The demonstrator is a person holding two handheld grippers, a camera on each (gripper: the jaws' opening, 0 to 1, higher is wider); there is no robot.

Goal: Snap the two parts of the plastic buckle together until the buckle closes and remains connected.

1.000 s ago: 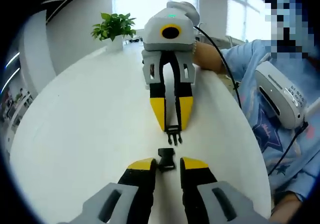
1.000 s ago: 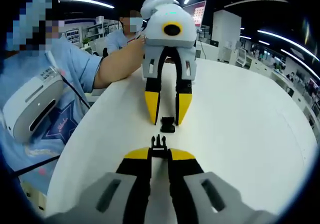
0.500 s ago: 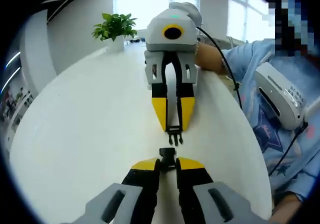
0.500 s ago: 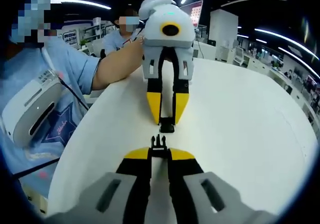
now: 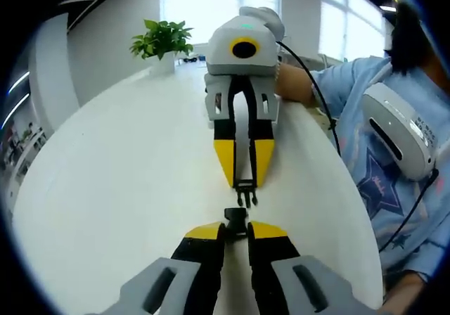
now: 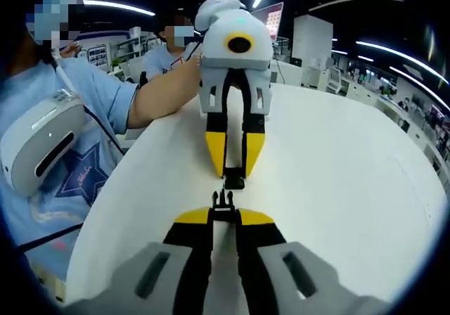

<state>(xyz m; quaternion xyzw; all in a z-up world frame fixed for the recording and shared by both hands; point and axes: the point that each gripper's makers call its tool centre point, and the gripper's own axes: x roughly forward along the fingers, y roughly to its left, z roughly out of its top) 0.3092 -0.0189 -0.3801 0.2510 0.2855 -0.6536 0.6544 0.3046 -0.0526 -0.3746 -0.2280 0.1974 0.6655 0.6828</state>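
Socket [image 5: 235, 220] is now clenched by left gripper [image 5: 235, 230], prongs [image 6: 223, 200] by right gripper [image 6: 224, 216]; gap narrowed, mating pending.

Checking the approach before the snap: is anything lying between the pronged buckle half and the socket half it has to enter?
Nothing visible. The pronged half, held in the right gripper, faces the socket half, held in the left gripper, across a short gap of bare white table.
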